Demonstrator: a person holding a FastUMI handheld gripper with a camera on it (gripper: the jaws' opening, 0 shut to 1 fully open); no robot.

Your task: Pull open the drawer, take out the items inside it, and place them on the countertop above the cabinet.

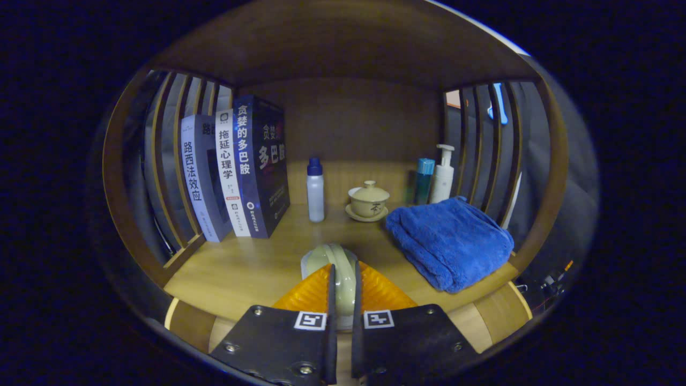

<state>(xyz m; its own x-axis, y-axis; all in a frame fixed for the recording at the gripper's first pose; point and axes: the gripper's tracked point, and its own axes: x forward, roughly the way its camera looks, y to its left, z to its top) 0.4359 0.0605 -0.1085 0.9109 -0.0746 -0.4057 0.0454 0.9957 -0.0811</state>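
The hand-held gripper, clamped on a pale cup, hovers over the desk; next it likely needs lowering and release.

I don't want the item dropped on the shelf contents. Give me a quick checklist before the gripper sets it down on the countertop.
1. Grip: the gripper has both fingers closed on a pale green item: ok.
2. Landing spot: bare wood of the countertop lies just ahead of the fingers: ok.
3. Blue towel sits to one side, apart from the item: ok.
4. Lidded cup and small bottle stand well beyond the fingers: ok.
5. Books stand upright, off to the other side: ok.
6. Item's height above the wood: cannot tell.
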